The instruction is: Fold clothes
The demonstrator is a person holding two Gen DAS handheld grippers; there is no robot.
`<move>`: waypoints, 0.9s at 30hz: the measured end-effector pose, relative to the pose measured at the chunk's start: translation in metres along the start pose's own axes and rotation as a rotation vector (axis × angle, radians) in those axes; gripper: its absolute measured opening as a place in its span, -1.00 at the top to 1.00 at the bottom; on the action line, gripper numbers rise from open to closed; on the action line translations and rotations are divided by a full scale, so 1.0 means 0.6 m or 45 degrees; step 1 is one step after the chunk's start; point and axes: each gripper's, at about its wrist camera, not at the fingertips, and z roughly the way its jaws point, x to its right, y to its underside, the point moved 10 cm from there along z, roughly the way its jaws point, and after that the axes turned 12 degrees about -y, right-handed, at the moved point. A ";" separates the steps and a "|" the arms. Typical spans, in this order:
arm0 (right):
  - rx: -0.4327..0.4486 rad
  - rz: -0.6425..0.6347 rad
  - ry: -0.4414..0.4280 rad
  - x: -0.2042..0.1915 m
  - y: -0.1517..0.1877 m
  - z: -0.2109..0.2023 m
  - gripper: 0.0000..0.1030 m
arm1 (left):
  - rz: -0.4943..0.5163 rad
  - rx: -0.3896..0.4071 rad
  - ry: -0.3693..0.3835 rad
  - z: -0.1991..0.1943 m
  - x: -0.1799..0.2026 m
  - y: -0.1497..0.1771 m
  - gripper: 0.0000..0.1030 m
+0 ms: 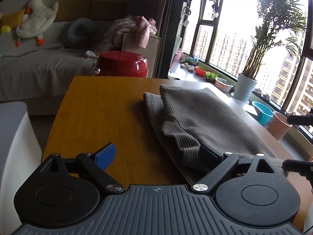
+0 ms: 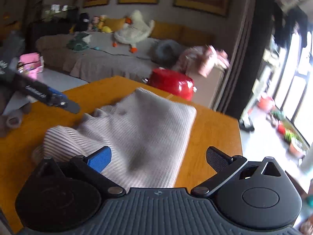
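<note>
my left tongs (image 1: 156,157) are spread wide apart, gripping nothing; the blue-padded finger hangs over bare wood and the other finger sits against the near hem of the striped knit garment (image 1: 197,117). my right tongs (image 2: 159,158) are also wide apart, with the folded garment (image 2: 140,129) lying between and just beyond the fingers, not pinched. the garment rests on the wooden counter (image 1: 101,113), bunched at its left side, with a flatter folded panel to the right. in the right wrist view, my left tongs reach in from the left edge over the counter. past the counter's far edge stands a red round pot (image 1: 122,63), then a grey sofa (image 1: 39,58) with a white plush goose (image 1: 37,19). a potted palm (image 1: 262,45) stands by the window.
</note>
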 end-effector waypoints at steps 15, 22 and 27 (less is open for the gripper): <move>-0.173 -0.273 -0.198 -0.123 0.027 0.081 -0.49 | 0.030 -0.043 0.017 -0.029 -0.017 0.010 -0.98; -0.207 -0.556 -0.172 -0.176 0.043 0.134 -0.49 | 0.103 -0.040 0.031 -0.037 -0.007 0.016 -1.00; -0.224 -0.462 -0.193 -0.171 0.034 0.146 -0.37 | 0.217 -0.044 0.062 -0.049 0.011 0.030 -1.00</move>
